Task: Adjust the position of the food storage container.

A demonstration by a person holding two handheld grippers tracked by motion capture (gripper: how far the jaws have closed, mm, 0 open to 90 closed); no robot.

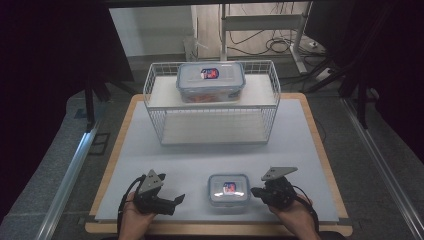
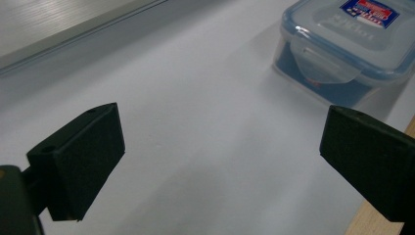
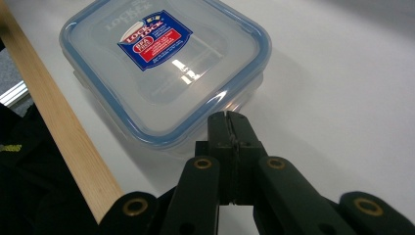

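A white wire rack (image 1: 212, 107) with 2 shelves stands at the far middle of the table's white mat (image 1: 300, 145). On the rack's upper shelf sits 1 large lidded container (image 1: 210, 80), labelled on top.

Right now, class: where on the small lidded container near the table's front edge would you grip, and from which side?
Grip the small container across its two opposite side walls, just under the lid rim, coming from above. It lies flat and low, with a wide lid; the open left claw probably spans it.
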